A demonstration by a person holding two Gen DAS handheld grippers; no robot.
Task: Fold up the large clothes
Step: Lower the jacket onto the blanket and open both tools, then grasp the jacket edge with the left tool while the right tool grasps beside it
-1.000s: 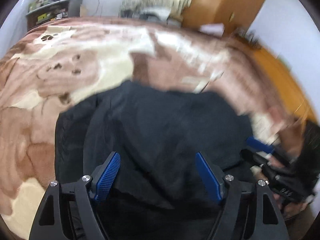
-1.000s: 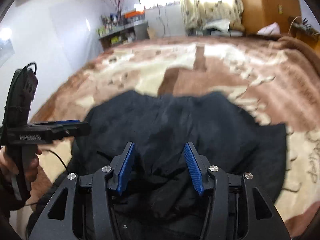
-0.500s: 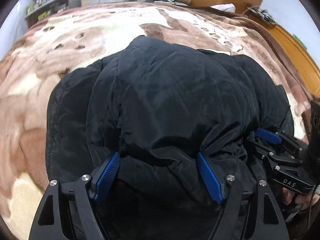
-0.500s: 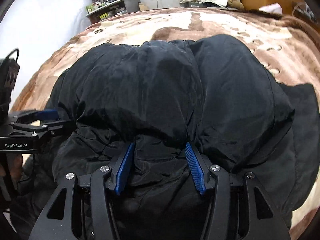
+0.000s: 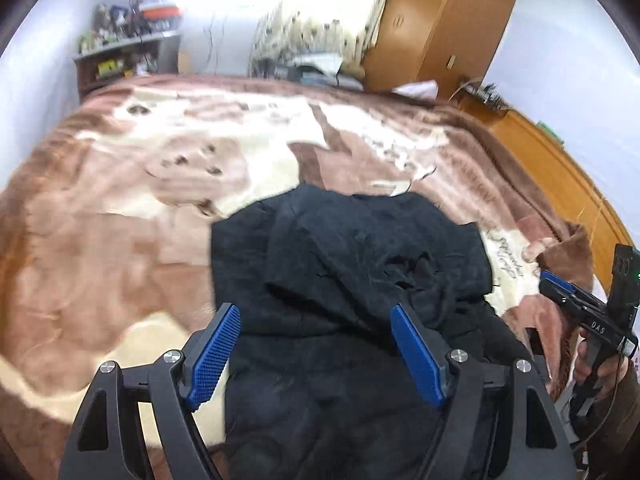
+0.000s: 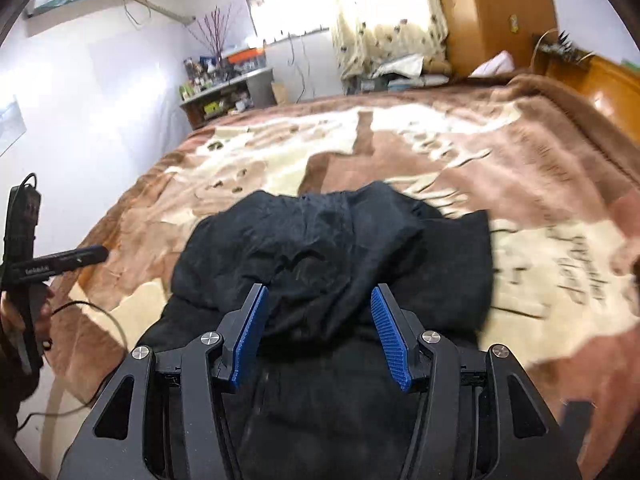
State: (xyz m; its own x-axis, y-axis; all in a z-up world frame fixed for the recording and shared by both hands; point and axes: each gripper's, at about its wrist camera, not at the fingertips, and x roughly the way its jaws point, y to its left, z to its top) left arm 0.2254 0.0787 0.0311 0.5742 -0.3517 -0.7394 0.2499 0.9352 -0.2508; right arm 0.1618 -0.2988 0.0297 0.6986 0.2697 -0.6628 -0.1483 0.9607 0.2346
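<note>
Both tools, left (image 5: 316, 350) and right (image 6: 320, 332), hang wide apart w/ nothing gripped, pulled back and up vs half a sec ago when they sat right on the black jacket (image 5: 352, 272). Jacket's now bunched on the bed (image 5: 100, 248), so that fold looks done imo.

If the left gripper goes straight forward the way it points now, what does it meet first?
Most likely the crumpled black padded jacket, which fills the gap between the open left gripper fingers. The brown and cream plush blanket lies beyond it. Depth is unclear.
</note>
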